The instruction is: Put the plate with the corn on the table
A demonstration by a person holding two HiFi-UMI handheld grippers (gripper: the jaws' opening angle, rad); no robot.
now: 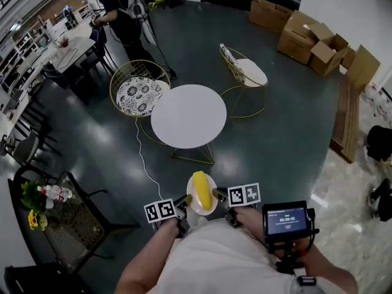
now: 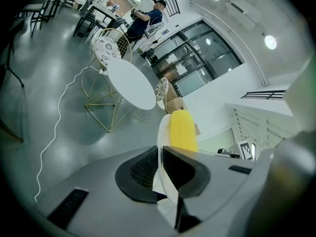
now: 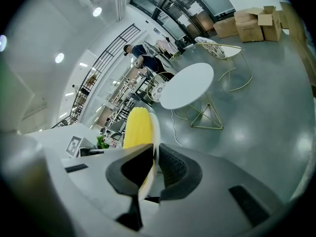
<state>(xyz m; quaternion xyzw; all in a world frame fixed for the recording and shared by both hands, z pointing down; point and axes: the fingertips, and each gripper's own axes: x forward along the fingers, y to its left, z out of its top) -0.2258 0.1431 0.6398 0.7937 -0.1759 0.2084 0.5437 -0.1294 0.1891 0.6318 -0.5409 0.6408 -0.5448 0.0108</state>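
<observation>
A white plate (image 1: 197,208) with a yellow corn cob (image 1: 201,190) on it hangs in the air in front of me, held from both sides. My left gripper (image 1: 182,202) is shut on the plate's left rim (image 2: 162,132); the corn (image 2: 182,131) rises past its jaws. My right gripper (image 1: 220,196) is shut on the right rim (image 3: 154,132), next to the corn (image 3: 136,127). The round white table (image 1: 188,115) stands a short way ahead, its top bare; it also shows as the table (image 2: 130,82) in the left gripper view and the table (image 3: 188,85) in the right one.
Two gold wire chairs (image 1: 138,88) (image 1: 245,77) stand behind the table. A white cable (image 1: 144,161) trails over the grey floor. A dark side table with bottles and flowers (image 1: 52,204) is at my left. Cardboard boxes (image 1: 312,40) lie far right. A person (image 1: 120,10) stands at the back.
</observation>
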